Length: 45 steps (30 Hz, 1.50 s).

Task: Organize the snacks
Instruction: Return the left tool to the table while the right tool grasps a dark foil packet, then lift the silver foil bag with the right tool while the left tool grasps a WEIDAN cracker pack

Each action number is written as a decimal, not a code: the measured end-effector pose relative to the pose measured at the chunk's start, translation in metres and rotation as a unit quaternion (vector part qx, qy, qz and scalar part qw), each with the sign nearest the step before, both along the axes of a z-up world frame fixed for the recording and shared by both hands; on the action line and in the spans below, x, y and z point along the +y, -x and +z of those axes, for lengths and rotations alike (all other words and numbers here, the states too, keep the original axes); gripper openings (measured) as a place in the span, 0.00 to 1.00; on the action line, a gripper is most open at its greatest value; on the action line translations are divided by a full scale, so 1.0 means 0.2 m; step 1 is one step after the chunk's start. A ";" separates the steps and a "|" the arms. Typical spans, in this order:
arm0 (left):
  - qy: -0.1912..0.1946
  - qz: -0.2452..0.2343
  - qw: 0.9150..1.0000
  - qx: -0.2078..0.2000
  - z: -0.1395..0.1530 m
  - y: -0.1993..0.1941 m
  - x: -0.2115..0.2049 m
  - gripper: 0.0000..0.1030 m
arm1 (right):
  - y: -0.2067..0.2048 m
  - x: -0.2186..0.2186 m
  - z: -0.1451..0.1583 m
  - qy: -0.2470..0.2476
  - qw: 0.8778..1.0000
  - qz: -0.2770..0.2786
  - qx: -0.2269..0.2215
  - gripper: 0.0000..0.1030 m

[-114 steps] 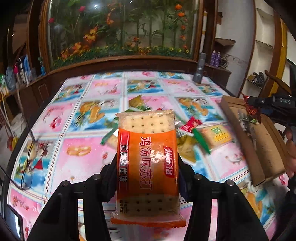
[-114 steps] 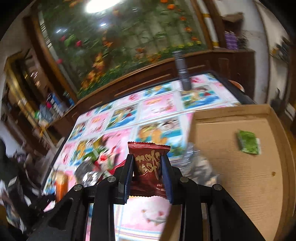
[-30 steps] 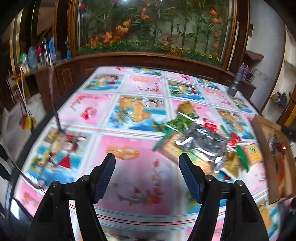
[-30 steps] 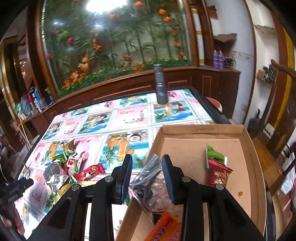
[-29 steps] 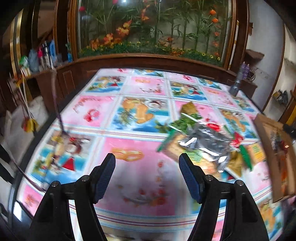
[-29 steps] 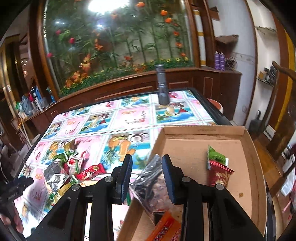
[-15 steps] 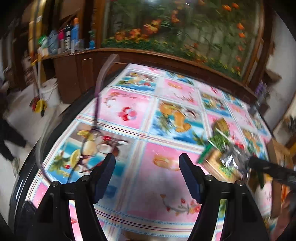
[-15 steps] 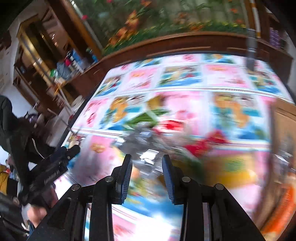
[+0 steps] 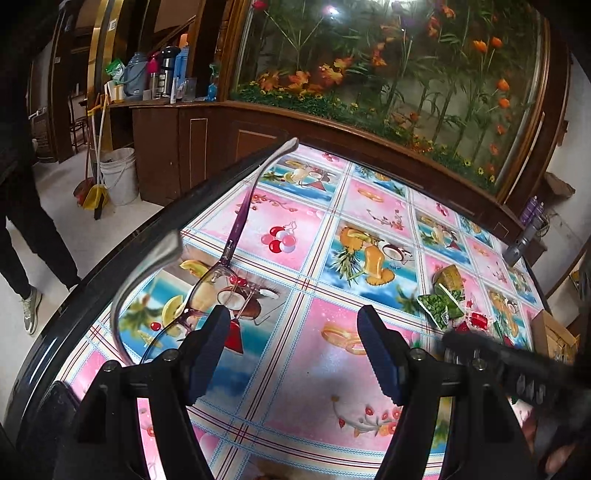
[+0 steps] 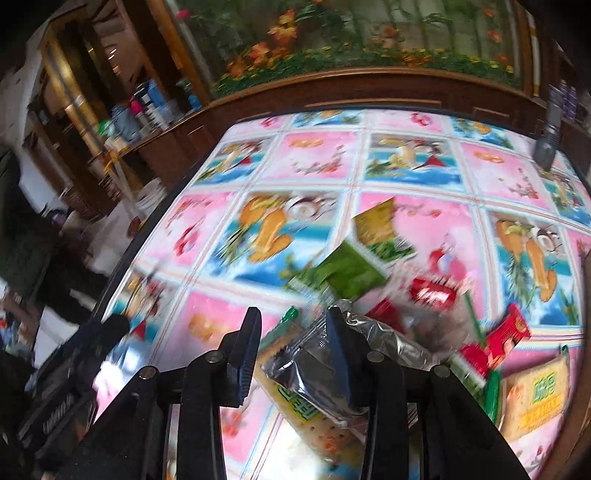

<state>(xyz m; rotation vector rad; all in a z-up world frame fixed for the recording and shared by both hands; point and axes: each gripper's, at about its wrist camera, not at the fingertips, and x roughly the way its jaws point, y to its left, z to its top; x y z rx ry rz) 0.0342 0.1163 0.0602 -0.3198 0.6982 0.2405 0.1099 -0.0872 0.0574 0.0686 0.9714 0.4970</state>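
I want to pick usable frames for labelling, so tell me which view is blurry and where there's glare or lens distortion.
Right wrist view: motion blur smears the snack pile and the tablecloth; only the right claw stays sharp. Left wrist view: mostly crisp, eyeglasses clear, a blurred dark bar at the lower right, light glare on the glass flower display. Both views: fisheye bending at the table edges.

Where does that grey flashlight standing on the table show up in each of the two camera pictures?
Left wrist view: the flashlight stands at the far right, near the table's far edge, beyond the heap of snacks.
Right wrist view: the flashlight is in the upper right corner, blurred, again at the far edge.
Shared landmark: the green snack packets lying on the fruit-patterned tablecloth.
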 end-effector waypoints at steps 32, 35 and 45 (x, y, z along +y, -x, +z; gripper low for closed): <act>0.079 -0.032 0.994 0.064 -0.13 -0.09 0.05 0.68 | 0.49 0.04 -0.12 -0.022 0.996 0.081 0.002 0.56; 0.108 -0.052 0.990 0.077 -0.15 -0.11 0.07 0.68 | 0.46 -0.08 -0.07 -0.034 0.999 0.029 -0.014 0.56; 0.124 -0.159 0.974 0.098 -0.17 -0.15 -0.08 0.68 | 0.70 -0.10 -0.03 0.027 0.989 0.139 -0.050 0.75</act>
